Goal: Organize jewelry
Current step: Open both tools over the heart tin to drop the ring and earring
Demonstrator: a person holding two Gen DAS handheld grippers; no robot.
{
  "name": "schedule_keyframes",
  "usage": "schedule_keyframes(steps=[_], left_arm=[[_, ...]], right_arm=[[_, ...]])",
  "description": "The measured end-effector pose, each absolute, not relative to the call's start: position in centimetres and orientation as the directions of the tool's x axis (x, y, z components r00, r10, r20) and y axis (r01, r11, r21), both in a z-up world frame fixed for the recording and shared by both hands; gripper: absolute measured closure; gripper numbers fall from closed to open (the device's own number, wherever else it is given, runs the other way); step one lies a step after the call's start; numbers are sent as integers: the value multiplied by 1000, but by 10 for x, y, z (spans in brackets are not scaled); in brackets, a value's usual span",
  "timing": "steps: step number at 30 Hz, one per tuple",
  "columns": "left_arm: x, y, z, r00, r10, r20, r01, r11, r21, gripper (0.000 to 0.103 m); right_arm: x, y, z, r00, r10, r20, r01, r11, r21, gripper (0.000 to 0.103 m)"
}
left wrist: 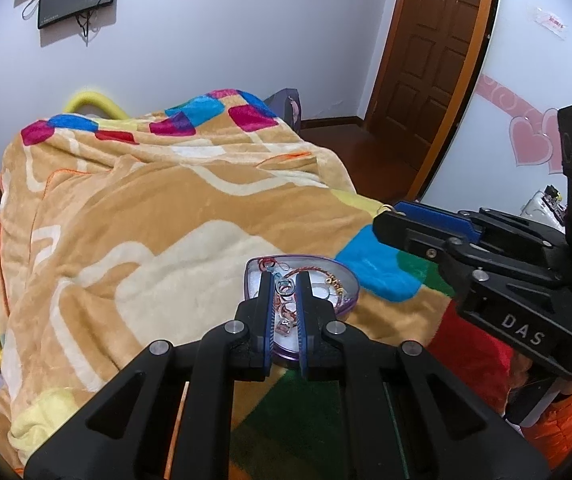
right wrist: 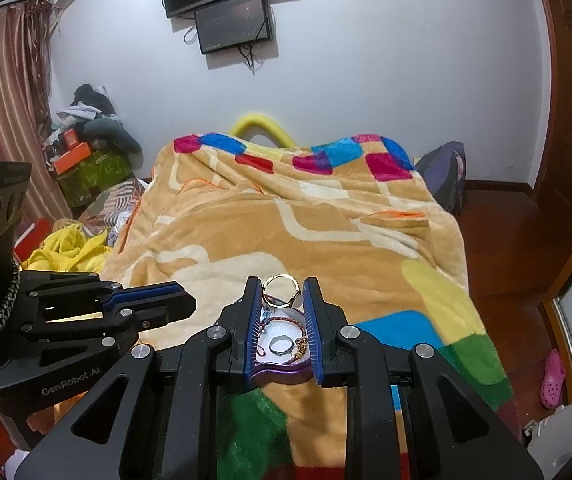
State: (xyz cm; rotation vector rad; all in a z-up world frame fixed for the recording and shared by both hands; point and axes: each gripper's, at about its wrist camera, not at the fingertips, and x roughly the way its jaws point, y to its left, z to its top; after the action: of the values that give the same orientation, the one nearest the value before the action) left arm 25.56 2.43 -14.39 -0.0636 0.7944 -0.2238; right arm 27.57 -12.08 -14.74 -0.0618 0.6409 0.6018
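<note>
The bed [right wrist: 326, 240] fills the middle of both views, draped in a tan blanket [left wrist: 146, 208] with coloured squares. Only my right view shows the striped curtain [right wrist: 2, 100] at far left, the piled boxes and clothes [right wrist: 90, 140] beside it, and a pink shoe [right wrist: 553, 380] on the floor at lower right; only my left view shows the pink hearts [left wrist: 530, 140] on the wall at right. Both show the two dark screens [right wrist: 230, 4] high on the wall and the brown door [left wrist: 438, 52]. Low in the centre of each frame, on the blanket, sits the purple heart-shaped jewelry dish [left wrist: 350, 280]; in my right view its lobes face me and its point runs away up the frame. Inside lie red cord bracelets [right wrist: 282, 322], a gold-beaded piece [right wrist: 302, 348] and a silver band [right wrist: 280, 346]. My right gripper [right wrist: 282, 300] has its fingers clamped on a gold ring [right wrist: 280, 290], held just above the dish with the hoop standing upright, open face toward the camera. My left gripper [left wrist: 285, 292] has its fingers [left wrist: 264, 304] close together but still slightly apart, low over the dish around a silver ring [left wrist: 286, 288]; whether they touch it I cannot tell. Each gripper shows in the other's view, side-on.
</note>
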Motion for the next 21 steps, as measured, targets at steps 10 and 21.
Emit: schedule_keyframes(steps=[10,21], left_arm=[[273,23,-167,632,-246,-734,184,969,-166,95],[274,20,-176,610,-270,-745,204,962,-181,94]], right_arm=[[298,-110,-172,563,521,-642,-550,816,179,84],[309,-108,-183,523,513,-680,-542,816,198,84]])
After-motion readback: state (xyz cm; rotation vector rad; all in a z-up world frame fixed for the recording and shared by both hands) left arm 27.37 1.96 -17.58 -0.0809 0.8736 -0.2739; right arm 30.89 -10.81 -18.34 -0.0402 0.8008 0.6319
